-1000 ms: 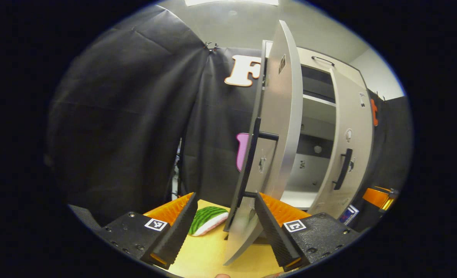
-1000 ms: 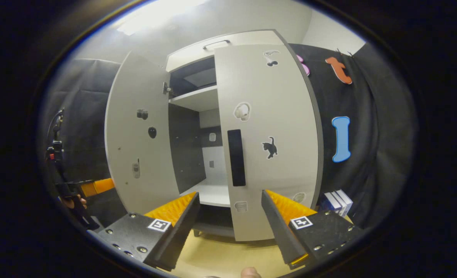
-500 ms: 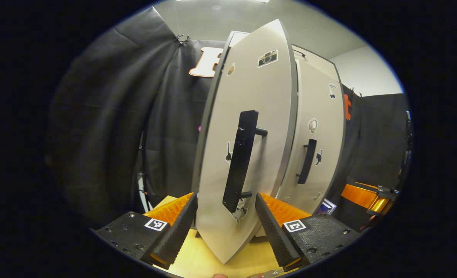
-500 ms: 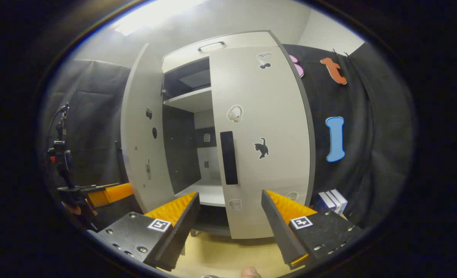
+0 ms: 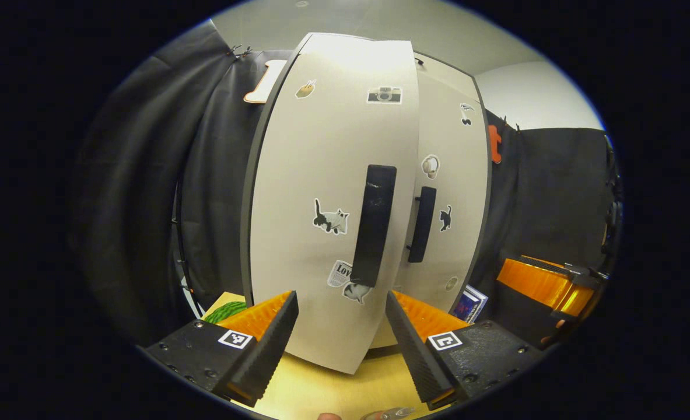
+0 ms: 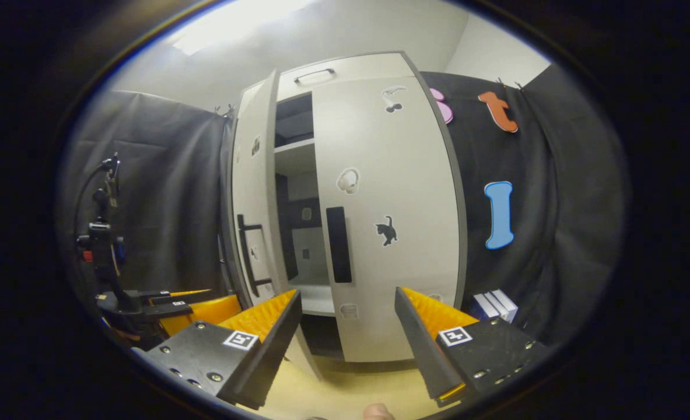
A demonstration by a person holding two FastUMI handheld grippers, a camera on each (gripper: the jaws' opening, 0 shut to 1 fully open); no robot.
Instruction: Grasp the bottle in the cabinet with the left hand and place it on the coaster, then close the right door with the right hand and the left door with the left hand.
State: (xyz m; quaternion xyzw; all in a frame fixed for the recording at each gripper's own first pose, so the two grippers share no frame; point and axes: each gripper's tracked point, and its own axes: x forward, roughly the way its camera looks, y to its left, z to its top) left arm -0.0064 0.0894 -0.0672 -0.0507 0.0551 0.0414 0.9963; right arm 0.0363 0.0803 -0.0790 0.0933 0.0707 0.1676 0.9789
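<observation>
Swung further shut: left door (image 5: 321, 192), still ajar | right door (image 6: 388, 216) closed | my left gripper (image 5: 339, 341) gapes empty, pushing | right gripper (image 6: 347, 344) open, idle.

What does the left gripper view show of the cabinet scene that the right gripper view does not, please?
The left gripper view gives the front of the pale grey left door, with its black-and-white cat sticker and camera sticker, plus a green watermelon-slice toy. The right gripper view gives the gap between the doors, with the white inner shelf, and a black stand at the side. Both share the pale grey right door, its black bar handle and the yellow wooden tabletop.
</observation>
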